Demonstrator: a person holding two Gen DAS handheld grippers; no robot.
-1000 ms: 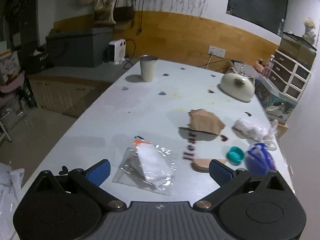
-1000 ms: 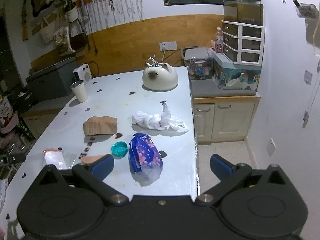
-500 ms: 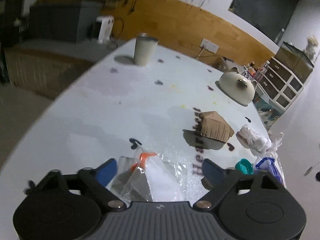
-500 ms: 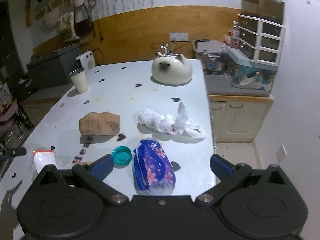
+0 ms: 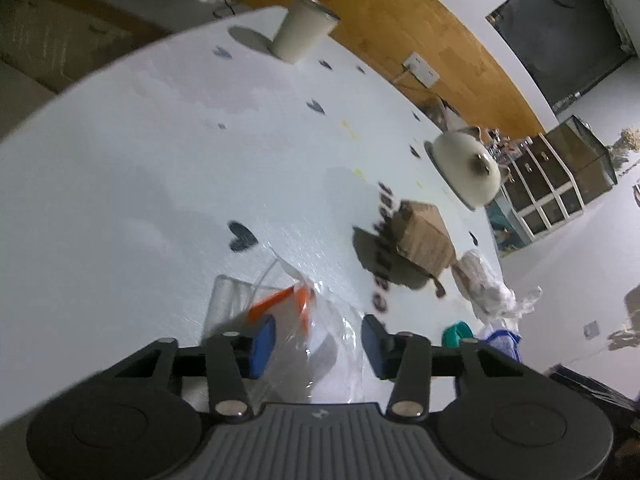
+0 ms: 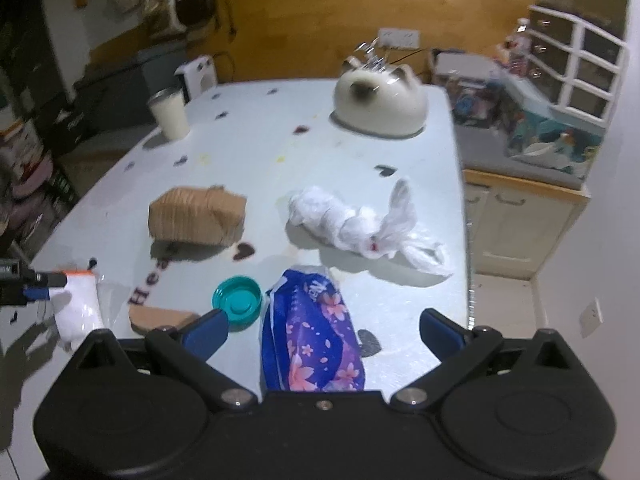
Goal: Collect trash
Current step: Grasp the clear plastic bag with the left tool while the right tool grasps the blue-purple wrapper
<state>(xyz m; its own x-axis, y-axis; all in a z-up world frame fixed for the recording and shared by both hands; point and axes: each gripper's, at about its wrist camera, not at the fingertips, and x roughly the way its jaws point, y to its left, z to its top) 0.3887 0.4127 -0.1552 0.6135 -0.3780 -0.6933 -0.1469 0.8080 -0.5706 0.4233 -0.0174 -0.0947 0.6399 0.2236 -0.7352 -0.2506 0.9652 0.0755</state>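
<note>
As left claw narrows around clear packet, right claw wide astride purple pack, whole only in right-wrist view

On bench: box left of tied bag; cap just left of wrapper; cup far left, behind.
</note>
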